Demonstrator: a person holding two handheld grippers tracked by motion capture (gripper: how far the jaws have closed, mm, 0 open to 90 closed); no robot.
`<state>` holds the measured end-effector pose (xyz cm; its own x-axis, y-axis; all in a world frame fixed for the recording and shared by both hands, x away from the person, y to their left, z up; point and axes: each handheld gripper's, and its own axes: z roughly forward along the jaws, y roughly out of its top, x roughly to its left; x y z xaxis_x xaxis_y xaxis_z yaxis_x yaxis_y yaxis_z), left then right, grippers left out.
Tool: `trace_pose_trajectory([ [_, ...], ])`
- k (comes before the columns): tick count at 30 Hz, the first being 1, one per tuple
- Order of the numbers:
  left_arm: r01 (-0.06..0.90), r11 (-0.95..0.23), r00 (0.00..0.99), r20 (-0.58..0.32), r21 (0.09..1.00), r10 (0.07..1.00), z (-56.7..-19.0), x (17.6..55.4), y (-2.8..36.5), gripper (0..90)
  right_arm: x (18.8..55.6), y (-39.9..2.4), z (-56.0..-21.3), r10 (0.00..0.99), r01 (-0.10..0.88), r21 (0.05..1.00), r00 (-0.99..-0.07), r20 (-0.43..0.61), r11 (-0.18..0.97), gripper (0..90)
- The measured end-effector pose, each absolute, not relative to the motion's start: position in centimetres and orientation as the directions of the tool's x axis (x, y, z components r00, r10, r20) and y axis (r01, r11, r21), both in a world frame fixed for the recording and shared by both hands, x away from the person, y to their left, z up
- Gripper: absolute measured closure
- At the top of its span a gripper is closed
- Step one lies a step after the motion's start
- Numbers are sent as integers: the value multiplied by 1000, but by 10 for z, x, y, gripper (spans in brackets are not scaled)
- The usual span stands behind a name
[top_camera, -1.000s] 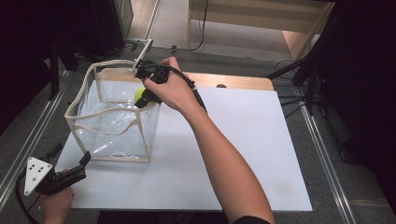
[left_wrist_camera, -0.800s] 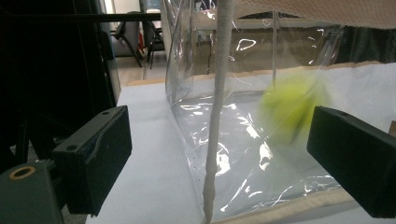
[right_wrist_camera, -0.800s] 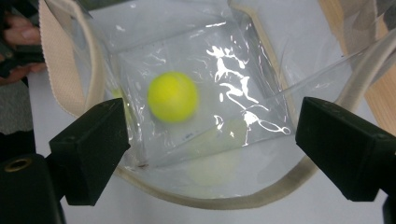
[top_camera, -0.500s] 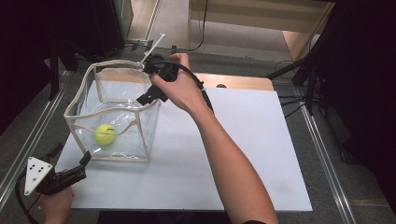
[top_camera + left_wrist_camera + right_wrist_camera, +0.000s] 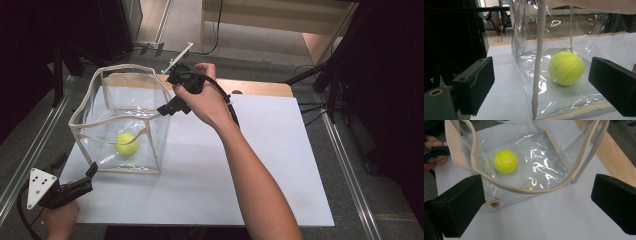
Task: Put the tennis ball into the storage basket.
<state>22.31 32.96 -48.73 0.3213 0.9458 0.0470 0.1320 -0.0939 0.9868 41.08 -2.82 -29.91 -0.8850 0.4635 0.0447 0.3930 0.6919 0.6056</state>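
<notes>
A yellow tennis ball (image 5: pixel 127 143) (image 5: pixel 566 68) (image 5: pixel 505 161) lies on the bottom of a clear plastic bag (image 5: pixel 120 67) with beige trim, standing open on the white table top. My right gripper (image 5: pixel 164 108) (image 5: pixel 536 207) hovers just above the bag's right rim (image 5: pixel 524 190). Its jaws have just been opening and stand wide with nothing between them. My left gripper (image 5: pixel 75 167) (image 5: pixel 544 85) rests low at the bag's near left corner, open. The bag's corner seam (image 5: pixel 539 50) stands between its jaws without touching them.
The white sheet (image 5: pixel 260 150) covers most of the wooden table (image 5: pixel 260 87) to the right of the bag. Metal rails (image 5: pixel 30 145) run along both sides. Dark stands and cables (image 5: pixel 330 75) sit beyond the far right corner.
The ball left my right gripper, dropped into the bag and now lies on its bottom. My right hand drew back to the right over the rim. The left hand stayed put.
</notes>
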Motion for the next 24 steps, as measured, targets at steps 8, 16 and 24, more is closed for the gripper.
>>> trace_pose_trajectory([
  [8,133,-97,320,50,986,946,-487,223,329,69,404,-39,-310,473,401,613,-879,49,681,0],
  [16,134,-100,321,52,986,946,-487,223,329,69,400,-43,-322,470,405,609,-881,58,682,0],
  [24,134,-101,321,53,986,945,-487,223,329,69,395,-44,-337,477,406,607,-878,51,683,0],
])
